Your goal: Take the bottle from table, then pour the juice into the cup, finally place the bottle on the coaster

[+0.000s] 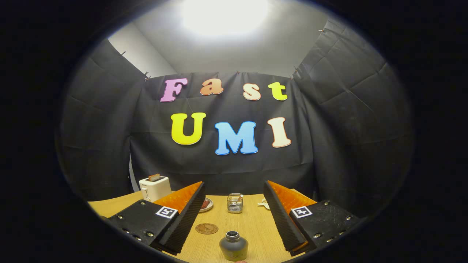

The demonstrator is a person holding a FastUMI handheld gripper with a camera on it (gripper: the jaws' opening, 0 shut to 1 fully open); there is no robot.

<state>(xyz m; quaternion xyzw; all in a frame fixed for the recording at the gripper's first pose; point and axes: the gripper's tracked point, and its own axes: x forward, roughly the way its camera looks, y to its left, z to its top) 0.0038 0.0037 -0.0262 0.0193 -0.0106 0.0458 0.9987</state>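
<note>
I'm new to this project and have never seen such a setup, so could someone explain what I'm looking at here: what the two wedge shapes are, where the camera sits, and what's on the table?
The camera rides on a hand-held gripper and looks forward along its two fingers, which are the wedge shapes. They stand wide apart and hold nothing. Between them, close to the camera, a small dark bottle stands upright on the wooden table. Just ahead of the left finger lies a round brown coaster. Farther on stands a clear cup with something inside it that I can't make out. Far left is a white toaster, with a small plate beside it. Black cloth forms the booth's wall.
</note>
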